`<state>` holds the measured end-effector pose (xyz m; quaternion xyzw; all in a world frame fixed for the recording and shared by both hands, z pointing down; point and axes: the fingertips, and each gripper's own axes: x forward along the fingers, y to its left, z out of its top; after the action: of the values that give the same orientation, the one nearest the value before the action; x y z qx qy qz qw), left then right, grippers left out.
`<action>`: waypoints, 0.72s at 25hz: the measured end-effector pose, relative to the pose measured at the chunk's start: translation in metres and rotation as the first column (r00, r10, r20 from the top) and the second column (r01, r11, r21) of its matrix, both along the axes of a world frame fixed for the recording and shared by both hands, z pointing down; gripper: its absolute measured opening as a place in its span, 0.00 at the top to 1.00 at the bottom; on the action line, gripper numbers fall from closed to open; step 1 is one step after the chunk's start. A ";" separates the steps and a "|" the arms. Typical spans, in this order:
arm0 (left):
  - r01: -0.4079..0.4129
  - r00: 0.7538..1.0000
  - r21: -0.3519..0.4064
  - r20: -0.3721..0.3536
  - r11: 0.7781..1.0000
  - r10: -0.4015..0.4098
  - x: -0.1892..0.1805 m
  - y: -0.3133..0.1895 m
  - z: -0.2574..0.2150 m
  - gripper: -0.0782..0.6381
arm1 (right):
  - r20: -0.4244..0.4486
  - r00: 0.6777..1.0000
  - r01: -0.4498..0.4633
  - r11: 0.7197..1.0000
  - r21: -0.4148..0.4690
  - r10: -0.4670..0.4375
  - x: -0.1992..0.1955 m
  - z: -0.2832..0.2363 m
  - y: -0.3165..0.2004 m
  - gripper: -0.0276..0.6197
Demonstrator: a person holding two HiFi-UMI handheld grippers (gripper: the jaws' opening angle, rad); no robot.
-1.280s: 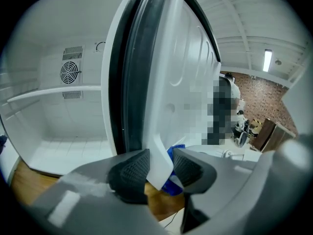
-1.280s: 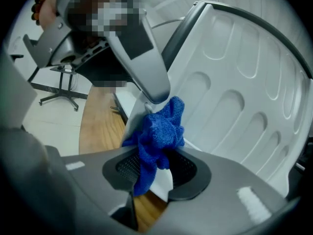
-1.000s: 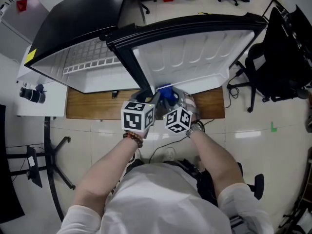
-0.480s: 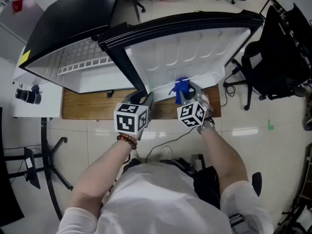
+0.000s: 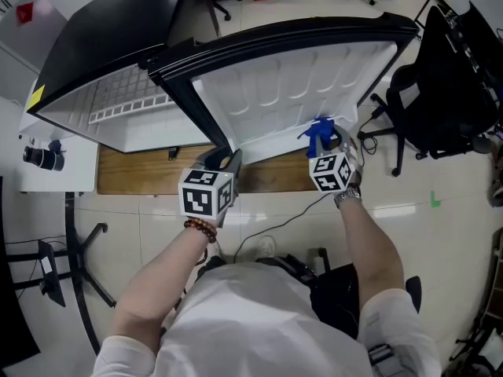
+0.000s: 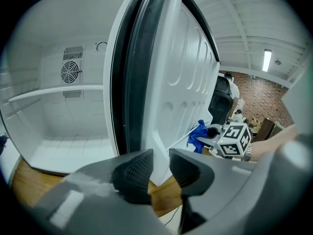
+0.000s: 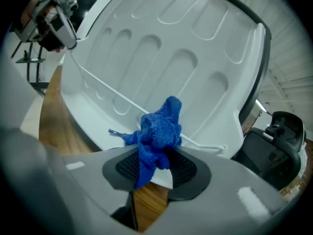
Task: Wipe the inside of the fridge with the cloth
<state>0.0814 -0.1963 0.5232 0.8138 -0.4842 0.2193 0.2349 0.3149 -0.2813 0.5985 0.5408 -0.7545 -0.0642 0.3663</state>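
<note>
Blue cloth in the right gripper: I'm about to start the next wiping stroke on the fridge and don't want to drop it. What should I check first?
1. Grip: the blue cloth is clamped in the right gripper, both pads pressing on it: ok.
2. The fridge door is open, with its inner liner exposed: ok.
3. Cloth touching the liner beside the wire rail: cannot tell.
4. The left gripper is free: ok. Its jaws have just been closing; a narrow gap shows, with nothing between them.
5. The two grippers are apart from each other: ok.
</note>
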 end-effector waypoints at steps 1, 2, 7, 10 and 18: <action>0.001 1.000 0.000 0.000 1.000 -0.001 0.000 0.000 0.000 0.74 | -0.004 1.000 -0.018 1.000 -0.001 0.018 0.006 0.000 -0.001 0.75; 0.002 1.000 0.001 -0.001 1.000 -0.002 0.000 0.000 0.000 0.74 | -0.008 0.999 -0.037 0.999 -0.001 0.037 0.012 0.000 -0.003 0.75; 0.009 1.000 0.003 0.002 1.000 -0.009 0.000 0.000 0.000 0.74 | -0.037 0.993 -0.110 0.994 0.000 0.110 0.029 0.001 -0.005 0.75; 0.013 1.000 0.005 0.007 1.000 -0.013 0.000 0.001 0.000 0.74 | -0.036 0.991 -0.130 0.992 0.000 0.129 0.030 0.001 -0.003 0.75; 0.004 1.000 0.043 -0.028 0.999 -0.003 0.010 0.022 -0.012 0.76 | 0.007 0.997 -0.083 0.996 0.019 0.083 0.022 -0.011 0.022 0.75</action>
<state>0.0918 -0.1741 0.5109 0.8209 -0.4868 0.1970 0.2242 0.3373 -0.2590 0.5878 0.5754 -0.7318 -0.0544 0.3611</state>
